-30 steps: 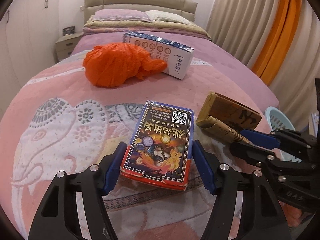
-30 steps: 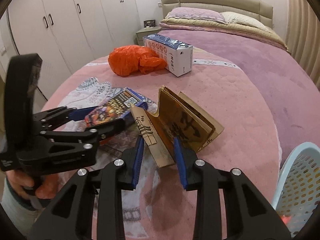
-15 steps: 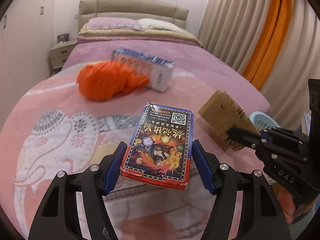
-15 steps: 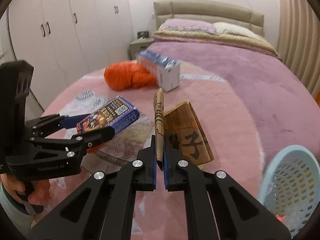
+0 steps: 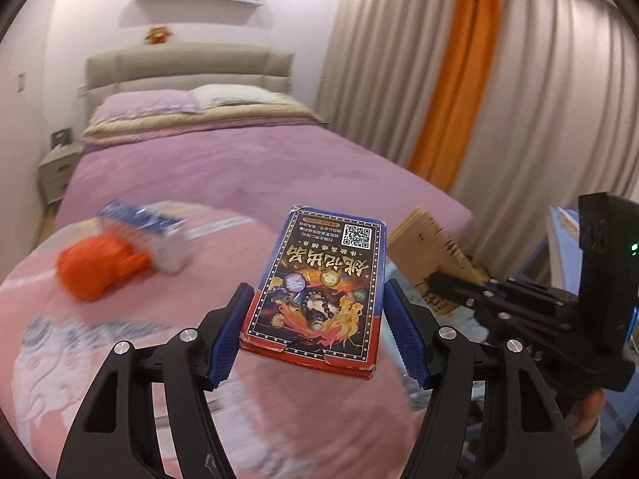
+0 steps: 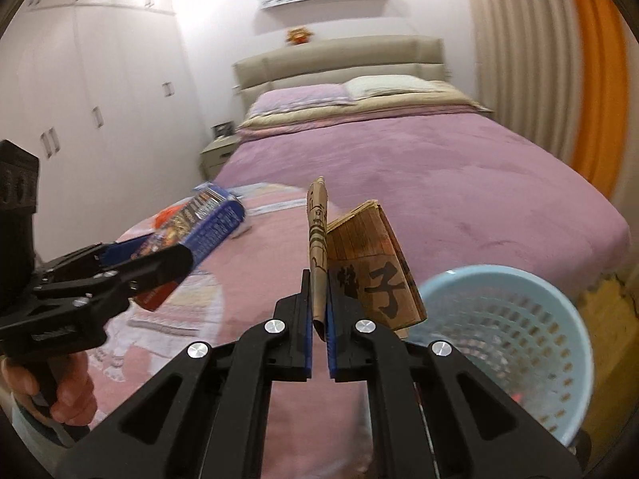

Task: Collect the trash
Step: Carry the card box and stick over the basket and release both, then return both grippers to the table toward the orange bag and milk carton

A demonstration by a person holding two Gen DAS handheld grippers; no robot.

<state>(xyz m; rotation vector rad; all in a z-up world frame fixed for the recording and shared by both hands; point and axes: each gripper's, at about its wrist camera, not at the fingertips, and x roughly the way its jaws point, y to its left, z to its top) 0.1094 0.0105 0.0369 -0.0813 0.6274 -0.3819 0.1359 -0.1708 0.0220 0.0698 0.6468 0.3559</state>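
My left gripper [image 5: 315,311] is shut on a flat blue and red printed box [image 5: 323,279] and holds it in the air above the pink bedspread. My right gripper [image 6: 318,295] is shut on a flap of a flattened brown cardboard box [image 6: 371,263] with black characters, also lifted off the bed. From the right wrist view the left gripper [image 6: 159,257] with its box [image 6: 203,219] hangs at the left. The right gripper [image 5: 451,283] and its cardboard [image 5: 431,247] show at the right of the left wrist view.
A light blue perforated basket [image 6: 515,343] stands beside the bed, below and right of the cardboard. An orange plastic bag [image 5: 96,267] and a white and blue carton [image 5: 147,235] lie blurred on the bed. Curtains [image 5: 499,92] hang to the right, wardrobes [image 6: 92,107] to the left.
The right gripper closed on the cardboard flap and lifted it off the bed. The left gripper raised the printed box. Both swung right, toward the basket.
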